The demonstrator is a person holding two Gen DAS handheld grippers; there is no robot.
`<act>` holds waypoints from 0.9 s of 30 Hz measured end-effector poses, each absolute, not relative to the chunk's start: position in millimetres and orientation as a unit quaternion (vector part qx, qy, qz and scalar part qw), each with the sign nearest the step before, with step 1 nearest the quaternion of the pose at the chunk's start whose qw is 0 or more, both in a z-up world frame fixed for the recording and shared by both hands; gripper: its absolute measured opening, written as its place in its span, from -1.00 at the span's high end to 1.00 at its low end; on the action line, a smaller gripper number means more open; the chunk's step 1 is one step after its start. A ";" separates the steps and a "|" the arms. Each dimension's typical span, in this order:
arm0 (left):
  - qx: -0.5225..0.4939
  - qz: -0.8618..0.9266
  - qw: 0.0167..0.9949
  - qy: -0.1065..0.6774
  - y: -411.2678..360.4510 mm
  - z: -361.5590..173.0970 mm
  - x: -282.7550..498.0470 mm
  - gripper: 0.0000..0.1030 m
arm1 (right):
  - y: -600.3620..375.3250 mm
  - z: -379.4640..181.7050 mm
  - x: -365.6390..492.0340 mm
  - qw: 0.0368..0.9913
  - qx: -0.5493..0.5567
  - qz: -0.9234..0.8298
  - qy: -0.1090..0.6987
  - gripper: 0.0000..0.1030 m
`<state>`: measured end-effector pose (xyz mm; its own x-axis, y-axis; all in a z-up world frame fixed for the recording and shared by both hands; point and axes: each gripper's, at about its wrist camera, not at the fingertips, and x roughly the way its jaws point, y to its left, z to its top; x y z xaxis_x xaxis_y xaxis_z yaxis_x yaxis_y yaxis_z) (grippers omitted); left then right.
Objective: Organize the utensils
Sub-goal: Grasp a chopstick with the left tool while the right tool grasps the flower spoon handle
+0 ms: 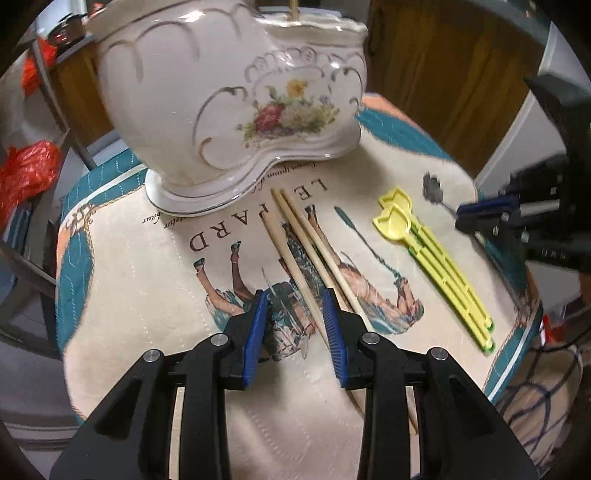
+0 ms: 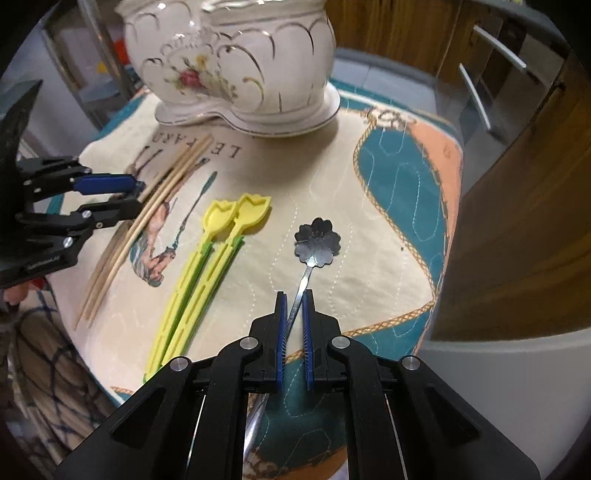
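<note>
A white floral porcelain holder (image 1: 236,99) stands at the back of the printed cloth; it also shows in the right wrist view (image 2: 236,59). Three wooden chopsticks (image 1: 295,240) lie in front of it. My left gripper (image 1: 295,299) is open and straddles one chopstick, low over the cloth. Two yellow-green plastic spoons (image 1: 436,251) lie to the right. My right gripper (image 2: 294,295) has its blue pads closed to a narrow gap around the handle of a metal flower-bowl spoon (image 2: 317,242), which lies on the cloth.
The cloth (image 2: 402,192) covers a small round table; its edge drops off close on all sides. Wooden cabinets (image 2: 517,203) stand right. Red plastic bags (image 1: 29,173) and a metal frame sit left. One chopstick stands in the holder (image 1: 293,9).
</note>
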<state>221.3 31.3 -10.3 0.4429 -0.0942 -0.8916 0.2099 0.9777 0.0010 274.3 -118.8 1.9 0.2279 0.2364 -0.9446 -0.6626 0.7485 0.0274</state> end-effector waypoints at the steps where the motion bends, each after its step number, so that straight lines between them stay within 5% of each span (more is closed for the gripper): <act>1: 0.063 -0.090 0.841 0.529 29.5 -9.6 224.3 0.39 | -117.8 2.0 277.5 0.753 -0.192 0.293 0.557 0.82; 27: 0.090 -0.109 0.762 0.633 53.3 -7.3 238.8 0.56 | -121.5 2.8 272.3 0.738 -0.201 0.268 0.586 0.93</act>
<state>238.8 53.3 -7.3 0.1762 -0.0516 -0.9830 0.2796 0.9601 -0.0003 272.3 -121.5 2.8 0.1697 0.1604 -0.9724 -0.6319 0.7748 0.0175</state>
